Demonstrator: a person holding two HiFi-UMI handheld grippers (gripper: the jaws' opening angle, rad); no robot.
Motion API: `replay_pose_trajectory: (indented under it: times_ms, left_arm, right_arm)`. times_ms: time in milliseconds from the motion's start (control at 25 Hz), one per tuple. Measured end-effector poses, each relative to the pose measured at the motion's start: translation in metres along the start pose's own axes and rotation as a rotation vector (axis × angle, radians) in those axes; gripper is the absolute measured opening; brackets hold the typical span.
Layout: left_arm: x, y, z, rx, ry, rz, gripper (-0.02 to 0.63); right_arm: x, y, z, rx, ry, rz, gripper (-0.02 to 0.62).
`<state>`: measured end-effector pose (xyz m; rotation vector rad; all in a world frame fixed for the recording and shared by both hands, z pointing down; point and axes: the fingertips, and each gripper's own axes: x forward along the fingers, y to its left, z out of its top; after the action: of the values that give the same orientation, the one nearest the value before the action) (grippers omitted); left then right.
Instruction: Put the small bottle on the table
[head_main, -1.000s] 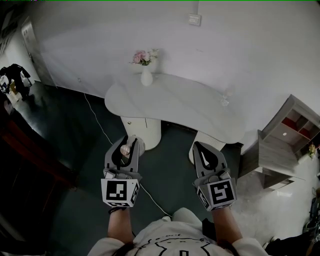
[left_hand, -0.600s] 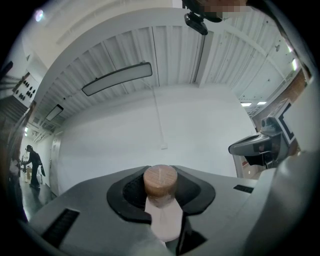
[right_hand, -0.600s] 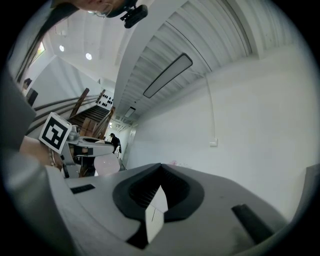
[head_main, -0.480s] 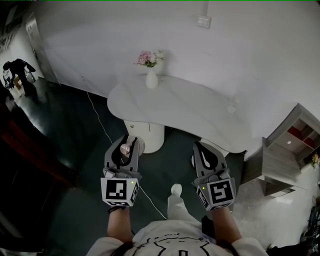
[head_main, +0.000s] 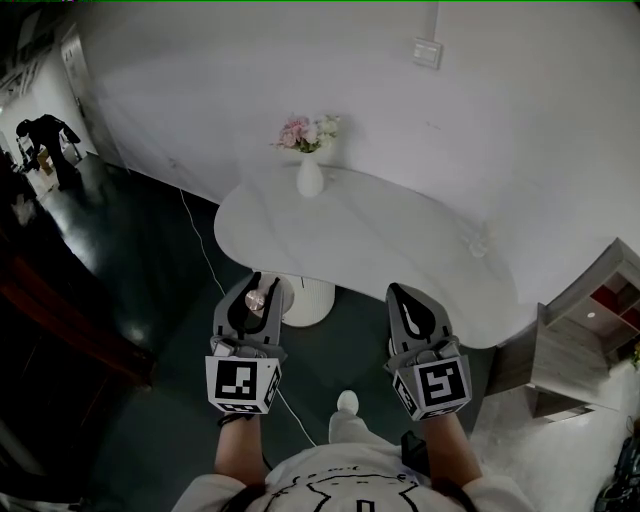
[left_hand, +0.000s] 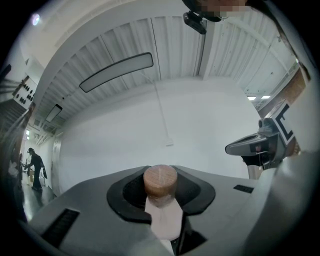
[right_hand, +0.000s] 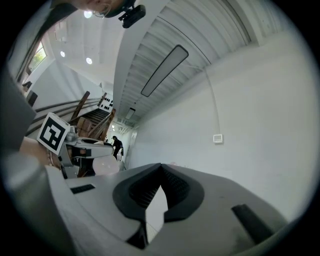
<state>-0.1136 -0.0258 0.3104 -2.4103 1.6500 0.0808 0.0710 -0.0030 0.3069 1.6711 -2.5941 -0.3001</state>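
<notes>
Farthest left, well away across the dark floor, a person (head_main: 45, 135), of no bearing on the job. Nearer, the grey two-jaw left gripper (head_main: 258, 287), closed partway and clamped on the small pale bottle with a round brown wooden stopper (left_hand: 160, 180). Stopper up above the black pads, body running down between them, seemingly upright. Held out over dark floor, short of the near rim of the white oval-topped table (head_main: 380, 250), so not yet above it and not yet set down. Beyond, near the table's far edge, a slim white vase (head_main: 309, 178) of pink flowers (head_main: 308, 132). Further right, the matching grey right gripper (head_main: 400, 292), tips brought together with nothing between them, level with its partner and likewise short of the rim. At the far right, a grey open shelf unit (head_main: 585, 345), well apart from both tools.

Likely trouble from here:
- Catching the bottle's base on the table's rim by coming in too low, and so twisting it in the pads.
- Toppling and rolling off to the floor, if let go just inside the rim or while tilted.
- Knocking the vase, if pushed too deep across the top.
- Bumping the rim with the idle right gripper, carried alongside at about the same height.
</notes>
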Motion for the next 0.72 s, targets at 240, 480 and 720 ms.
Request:
replay_pose_trajectory:
  times_ms: [240, 480, 720]
  left_arm:
    - [0.074, 0.007, -0.014, 0.001, 0.020, 0.013, 0.112]
    - [0.141, 0.018, -0.037, -0.004, 0.049, 0.036, 0.112]
    - [0.191, 0.024, -0.059, 0.002, 0.075, 0.047, 0.112]
  right_arm:
    - [0.061, -0.049, -0.016, 0.019, 0.016, 0.020, -0.005]
    - [0.122, -0.087, -0.037, 0.029, 0.034, 0.059, -0.005]
    - [0.171, -0.113, -0.059, 0.041, 0.049, 0.092, -0.005]
